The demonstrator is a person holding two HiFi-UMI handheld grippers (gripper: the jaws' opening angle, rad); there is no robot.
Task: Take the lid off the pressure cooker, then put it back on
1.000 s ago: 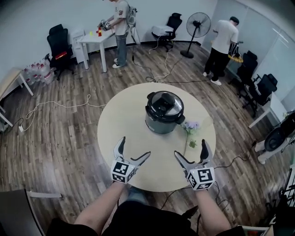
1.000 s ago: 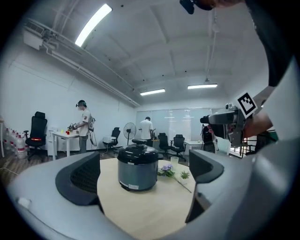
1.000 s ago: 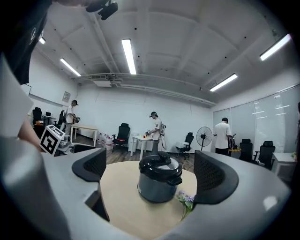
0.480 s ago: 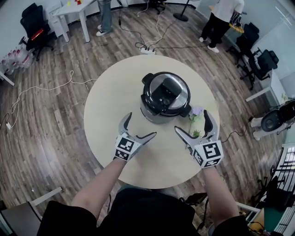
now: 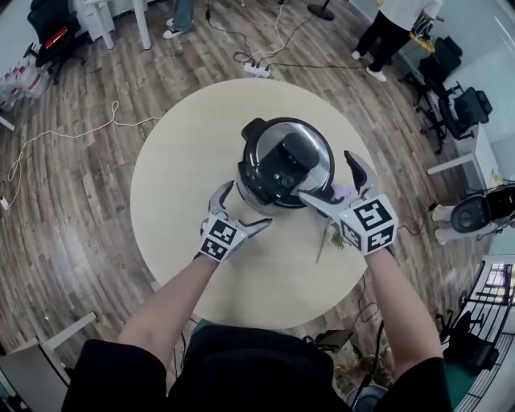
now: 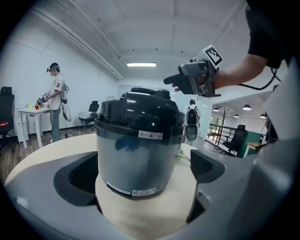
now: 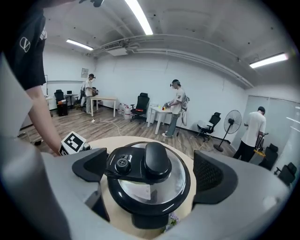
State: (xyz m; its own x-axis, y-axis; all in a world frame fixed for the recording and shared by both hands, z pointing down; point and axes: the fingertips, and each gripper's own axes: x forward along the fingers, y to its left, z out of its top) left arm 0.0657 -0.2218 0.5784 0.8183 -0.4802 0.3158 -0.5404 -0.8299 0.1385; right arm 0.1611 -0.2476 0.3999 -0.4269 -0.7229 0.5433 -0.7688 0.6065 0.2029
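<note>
The pressure cooker [image 5: 283, 165] stands near the middle of the round table [image 5: 185, 153], its black and chrome lid [image 7: 147, 173] on, with a black knob handle [image 7: 156, 161] on top. My left gripper [image 5: 238, 211] is open, low at the cooker's near-left side; the cooker body [image 6: 138, 154] fills the left gripper view beyond the jaws. My right gripper [image 5: 331, 180] is open and raised at the cooker's right edge, looking down on the lid. In the left gripper view the right gripper [image 6: 190, 82] hangs above the lid.
A small flower sprig [image 5: 331, 233] lies on the table right of the cooker, under my right gripper. Cables [image 5: 72, 133] run over the wooden floor. Office chairs [image 5: 459, 109] and people [image 5: 394, 24] stand far off around the room.
Both grippers have moved forward to the cooker. The right gripper has risen over the lid's right edge; the left one has come up to the cooker's near-left side. The head view has tilted further down.
</note>
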